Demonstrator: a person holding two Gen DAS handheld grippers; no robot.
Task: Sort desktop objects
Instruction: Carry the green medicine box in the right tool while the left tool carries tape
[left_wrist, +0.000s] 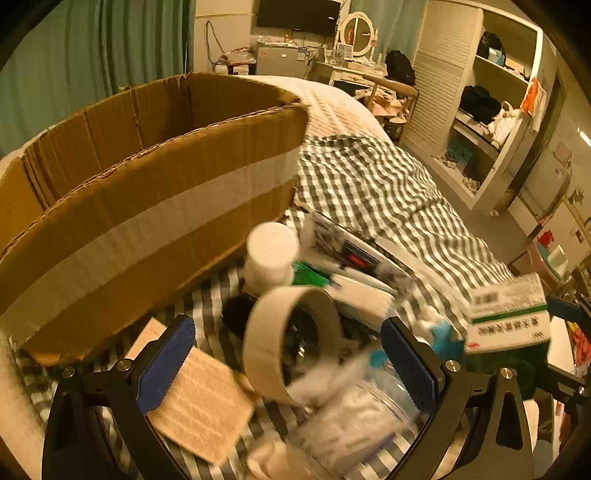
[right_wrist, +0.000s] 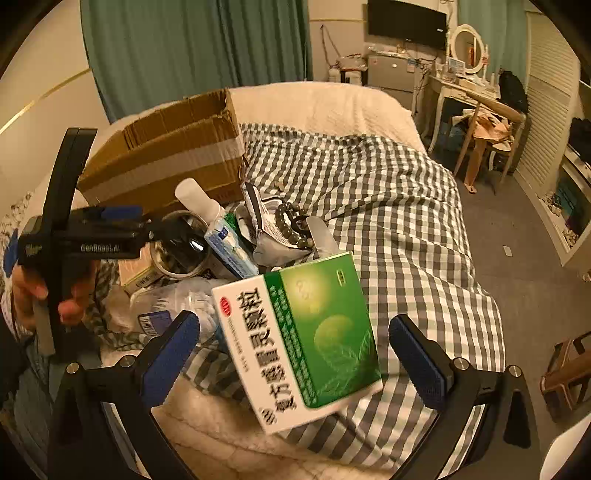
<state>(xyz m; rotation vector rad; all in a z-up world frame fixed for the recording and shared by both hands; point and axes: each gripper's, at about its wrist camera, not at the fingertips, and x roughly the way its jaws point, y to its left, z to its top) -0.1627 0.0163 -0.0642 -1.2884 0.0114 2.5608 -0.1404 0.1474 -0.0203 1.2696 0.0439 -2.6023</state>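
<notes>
- The left gripper (left_wrist: 288, 365) hangs low over a heap of small things on the bed (right_wrist: 388, 206), its jaws wide apart and gripping nothing.
- Between those jaws stands a roll of tape (left_wrist: 291, 339) on its edge; it is blurred, and I cannot tell whether either pad touches it.
- Just beyond the roll sits a white bottle (left_wrist: 271, 254), and close behind that an open cardboard box (left_wrist: 155, 206) on the checked blanket (left_wrist: 369, 184).
- A tan pad (left_wrist: 203, 402) lies under the left jaw, and a clear jar (left_wrist: 354, 417) lies at the near edge.
- The right gripper (right_wrist: 295, 358) has its jaws spread apart too.
- A green and white medicine box (right_wrist: 306, 339) sits tilted between them, touching neither pad, at the right side of the heap.
- A hand (right_wrist: 37, 295) holds the left gripper's handle.
</notes>
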